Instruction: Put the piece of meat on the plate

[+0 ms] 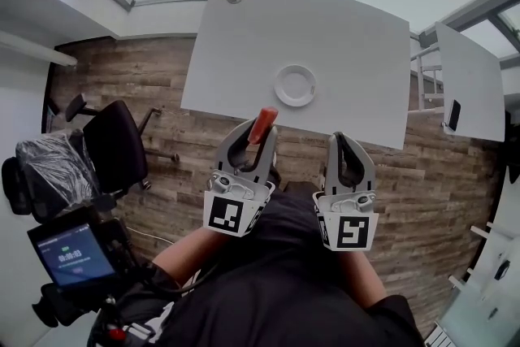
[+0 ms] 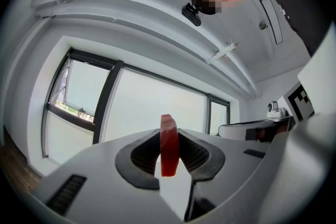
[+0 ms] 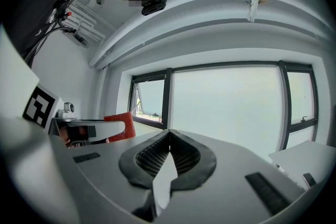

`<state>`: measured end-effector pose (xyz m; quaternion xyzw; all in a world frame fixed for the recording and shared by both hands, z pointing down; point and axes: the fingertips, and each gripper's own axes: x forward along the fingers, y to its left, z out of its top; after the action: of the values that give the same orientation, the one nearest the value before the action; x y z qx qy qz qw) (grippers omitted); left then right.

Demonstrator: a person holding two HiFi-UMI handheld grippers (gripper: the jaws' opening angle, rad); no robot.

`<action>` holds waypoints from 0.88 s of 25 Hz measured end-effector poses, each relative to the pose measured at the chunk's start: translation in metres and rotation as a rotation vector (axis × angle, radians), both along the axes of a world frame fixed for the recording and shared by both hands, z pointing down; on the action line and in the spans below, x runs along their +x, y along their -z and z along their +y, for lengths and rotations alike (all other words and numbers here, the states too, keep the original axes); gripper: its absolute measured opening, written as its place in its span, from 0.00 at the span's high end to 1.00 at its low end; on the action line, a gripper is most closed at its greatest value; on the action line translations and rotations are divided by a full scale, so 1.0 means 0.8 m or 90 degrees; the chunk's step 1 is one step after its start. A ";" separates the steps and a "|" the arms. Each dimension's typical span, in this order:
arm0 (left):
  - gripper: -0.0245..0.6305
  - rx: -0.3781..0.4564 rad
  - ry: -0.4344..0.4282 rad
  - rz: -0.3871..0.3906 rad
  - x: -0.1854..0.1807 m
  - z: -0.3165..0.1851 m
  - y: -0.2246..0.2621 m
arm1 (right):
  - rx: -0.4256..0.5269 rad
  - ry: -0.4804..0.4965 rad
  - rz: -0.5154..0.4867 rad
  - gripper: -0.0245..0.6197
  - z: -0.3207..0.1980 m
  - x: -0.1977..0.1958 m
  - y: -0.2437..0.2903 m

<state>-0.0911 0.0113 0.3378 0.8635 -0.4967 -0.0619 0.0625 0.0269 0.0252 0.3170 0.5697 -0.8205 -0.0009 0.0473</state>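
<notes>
Overhead view from a person's head camera: two hand-held grey grippers point level toward a white rectangular table [image 1: 325, 36] that stands just beyond them on a wood-plank floor. A small round white plate [image 1: 295, 85] sits empty close to the table's near edge.

A thin red slab of meat [image 2: 168, 147] is clamped in the left gripper [image 1: 257, 132]. Its jaws are part-way closed, and the ribbed pads press on the slab's two flat faces. The slab stands on edge, with its thin edge facing back toward the holder. Its long axis seems to run along the jaws, and its far end pokes out past the tips toward the table, leaning slightly right. It hangs in the air above the floor, short of the table, with the plate farther off and a little to the right.

The right gripper [image 1: 341, 139], beside it on the right, has its jaws shut together on nothing.

The slab keeps its shape in the pinch, so it is probably light and fairly stiff, perhaps rubbery. Flat-face contact near the middle looks like the secure hold. The smooth surface could slip once the grip loosens.
</notes>
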 end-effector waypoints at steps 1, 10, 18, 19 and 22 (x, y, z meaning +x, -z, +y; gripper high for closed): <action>0.82 -0.004 0.000 -0.002 0.001 -0.002 -0.004 | -0.002 0.000 -0.001 0.95 -0.002 0.001 -0.003; 0.82 -0.020 0.013 -0.024 0.019 -0.018 -0.022 | 0.000 0.007 -0.014 0.95 -0.018 0.015 -0.007; 0.82 -0.064 0.038 -0.020 0.025 -0.048 -0.047 | 0.009 0.043 -0.013 0.95 -0.051 0.027 0.002; 0.82 -0.070 0.039 -0.019 0.028 -0.055 -0.050 | 0.009 0.042 -0.012 0.95 -0.055 0.032 0.001; 0.82 -0.073 0.037 -0.023 0.031 -0.068 -0.050 | 0.010 0.039 -0.010 0.95 -0.058 0.045 0.002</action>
<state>-0.0660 -0.0431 0.3779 0.8446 -0.5254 -0.0193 0.1012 0.0626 -0.0214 0.3155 0.5449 -0.8377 -0.0044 0.0362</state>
